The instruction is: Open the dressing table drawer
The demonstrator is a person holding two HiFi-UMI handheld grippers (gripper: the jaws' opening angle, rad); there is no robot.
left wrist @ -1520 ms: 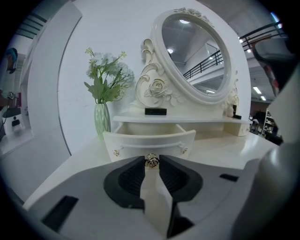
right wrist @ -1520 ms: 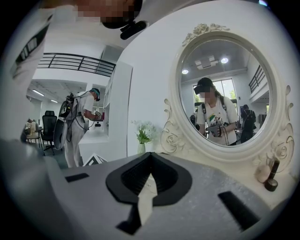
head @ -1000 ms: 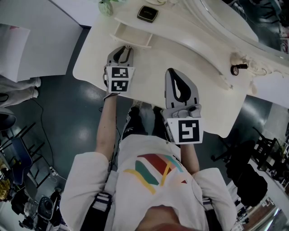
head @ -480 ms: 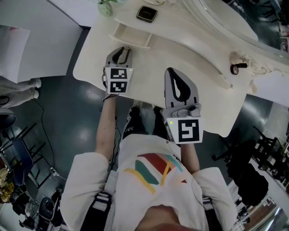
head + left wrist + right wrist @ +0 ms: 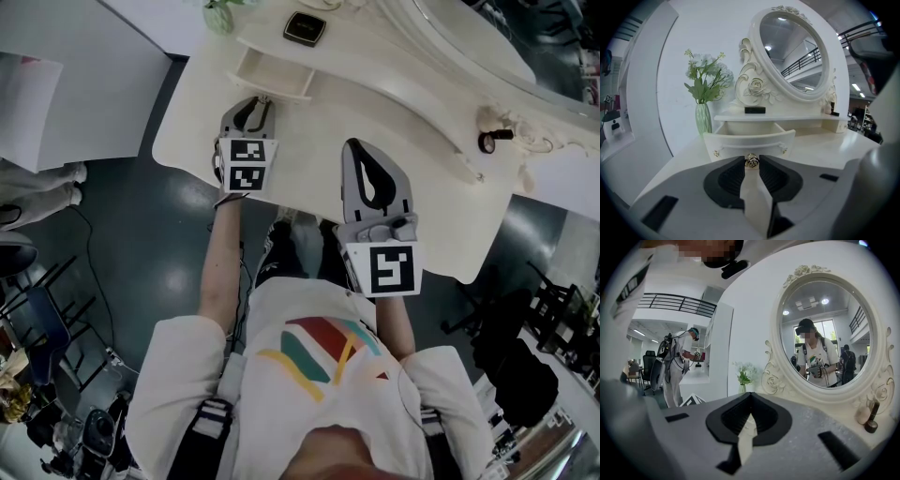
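Nothing visibly shifts across the earlier head views and now: both grippers sit where they were, and the drawer is out by the same amount. My read is that the pull has paused or finished.

Left gripper is clenched on the small gold rose-shaped knob. Its own view shows the knob pinched between the two dark jaw tips, pads touching it on both sides. Knob sits at the middle of the front panel of the small cream drawer.

Right gripper grasps nothing. Jaw tips meet with only the pale tabletop showing behind them in its view. It hangs over the cream dressing table, near the front edge and well apart from the drawer.

Drawer is already pulled out from under the raised shelf at the table's left end, front panel clear of the shelf edge. Task looks done or nearly done. How much travel is left I cannot tell.

Contents:
- **Drawer:** the head view shows a bare pale interior with nothing in it. The left gripper view shows only the upper inner walls, and the floor is hidden by the front panel.
- **Ribbed pale green vase:** stands just left of the shelf and holds white flowers with green leaves.
- **Flat black case:** lies closed on the shelf above the drawer, below the oval mirror in a carved cream frame.
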